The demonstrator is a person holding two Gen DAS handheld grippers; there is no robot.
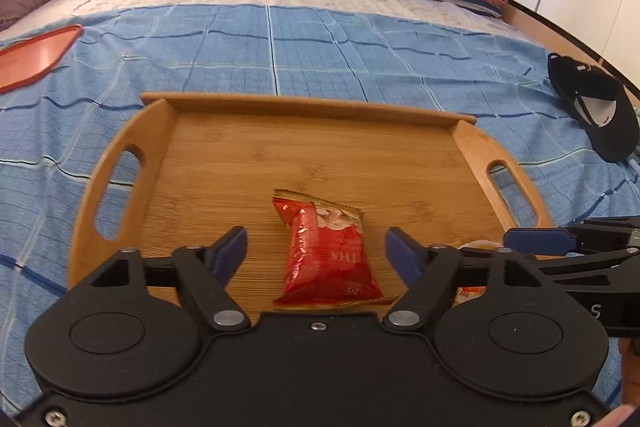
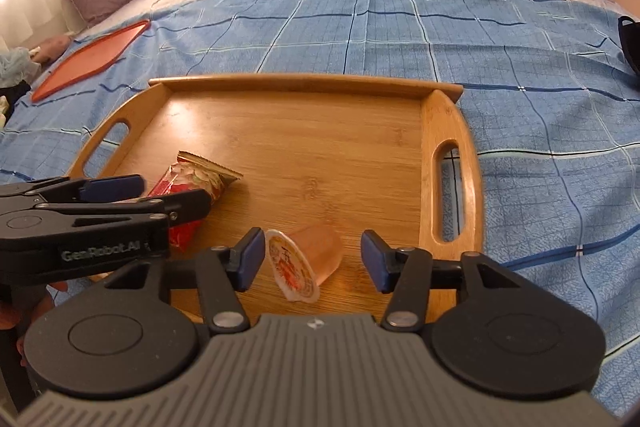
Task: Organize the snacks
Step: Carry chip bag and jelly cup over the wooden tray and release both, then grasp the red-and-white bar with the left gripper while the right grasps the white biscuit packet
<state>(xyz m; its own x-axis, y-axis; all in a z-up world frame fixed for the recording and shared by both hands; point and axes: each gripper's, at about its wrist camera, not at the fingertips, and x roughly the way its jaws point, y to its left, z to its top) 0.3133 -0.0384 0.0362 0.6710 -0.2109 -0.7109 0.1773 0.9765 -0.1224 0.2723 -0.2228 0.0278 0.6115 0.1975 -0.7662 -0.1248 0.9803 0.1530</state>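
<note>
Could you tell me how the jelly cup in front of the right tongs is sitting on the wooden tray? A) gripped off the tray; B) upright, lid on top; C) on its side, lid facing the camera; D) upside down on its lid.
C: the jelly cup lies tipped on the wooden tray, its printed lid facing the camera, between the open right tongs.

A wooden tray point(image 1: 240, 155) with raised rims and a slot handle at each end was seen across the middle of both views, laid on blue checked fabric. A red foil snack packet point(image 1: 326, 251), crinkled and with crimped ends, was laid flat on the tray's near part, lower centre of the left wrist view. A small clear jelly cup point(image 2: 306, 261), tipped on its side with its printed lid turned toward the camera, was laid on the tray at lower centre of the right wrist view, apart from the packet.
</note>
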